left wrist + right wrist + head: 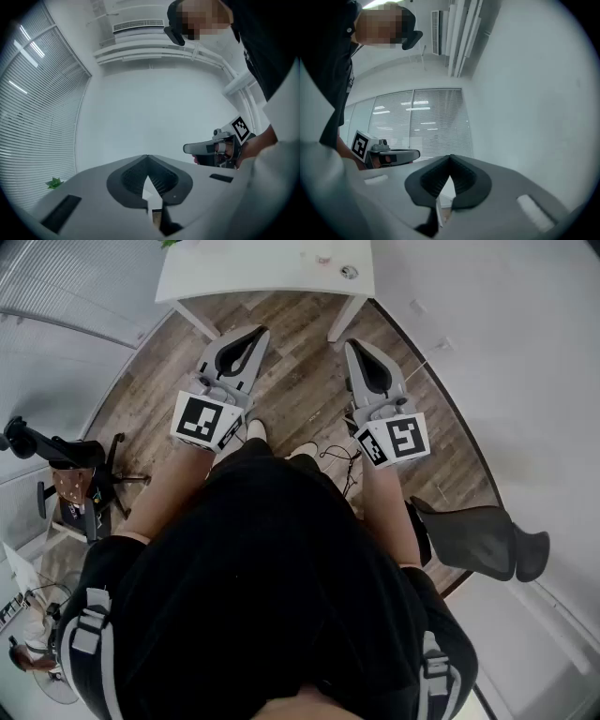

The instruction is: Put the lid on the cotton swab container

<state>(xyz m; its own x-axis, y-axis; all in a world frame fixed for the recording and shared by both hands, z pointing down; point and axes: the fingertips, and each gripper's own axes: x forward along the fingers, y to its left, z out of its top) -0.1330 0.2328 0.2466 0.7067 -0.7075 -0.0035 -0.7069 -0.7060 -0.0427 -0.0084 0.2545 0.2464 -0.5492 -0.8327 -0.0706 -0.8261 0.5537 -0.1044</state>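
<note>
1. The person stands back from the white bench [262, 277] and holds both claws out level over the wooden floor [300, 381].
2. The left claw [255, 332] is pressed together with nothing between its pads. The right claw [357, 345] is the same, closed and empty.
3. I cannot pick out the cotton swab container or the lid for certain in any view.
4. The only candidate is a small round thing [349, 272] near the bench's front right corner. It is too small to tell whether it is the lid, the container or neither.
5. That round thing lies ahead of the right claw and well apart from it, with bare floor between. It is farther still from the left claw.
6. My guess is that a swab container and its lid are light, thin plastic, stiff but slick, and easy to knock over or send sliding.
7. I would pinch the lid across its rim with one claw. The other claw should steady the container low on its wall, squeezing gently so it does not pop out.
8. Both claws must spread before either can take hold.
</note>
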